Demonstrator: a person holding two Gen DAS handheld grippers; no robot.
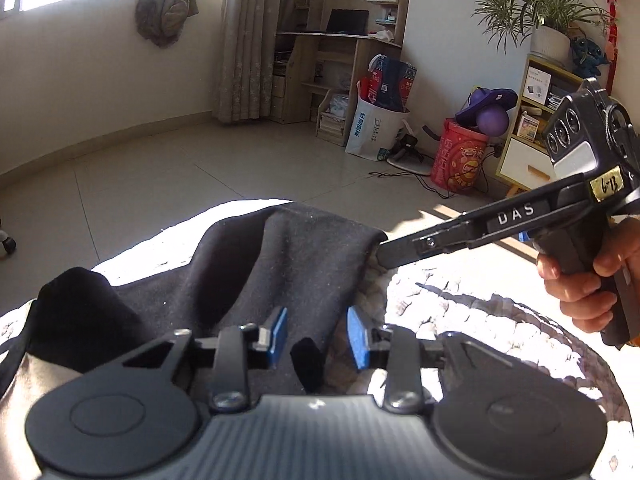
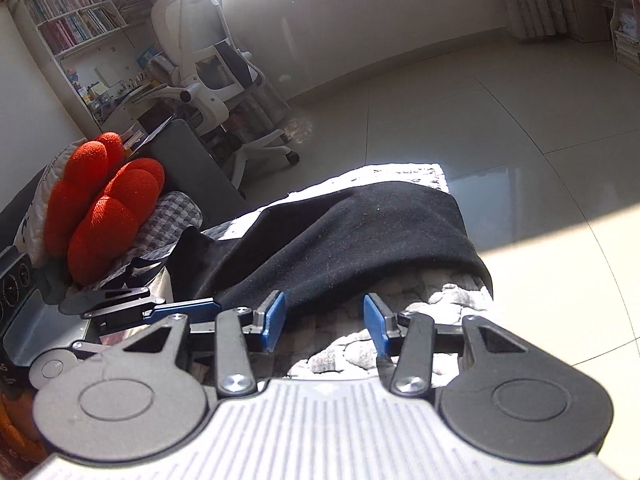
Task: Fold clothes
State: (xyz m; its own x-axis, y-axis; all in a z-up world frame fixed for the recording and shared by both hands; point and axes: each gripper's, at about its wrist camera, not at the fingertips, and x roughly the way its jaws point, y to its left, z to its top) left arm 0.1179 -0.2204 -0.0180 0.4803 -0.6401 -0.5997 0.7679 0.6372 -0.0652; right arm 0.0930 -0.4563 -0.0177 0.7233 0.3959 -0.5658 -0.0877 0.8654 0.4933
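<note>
Left wrist view: the left tongs [image 1: 317,336] are wide apart and hold nothing. The black cloth [image 1: 256,264] lies just past them on a pale bumpy blanket [image 1: 460,304], and stretches away toward the floor. The right tongs [image 1: 380,254] touch its far right edge, but whether they pinch it cannot be told there. In the right wrist view, the right tongs [image 2: 325,322] look wide, with the cloth's edge just ahead and left.
</note>
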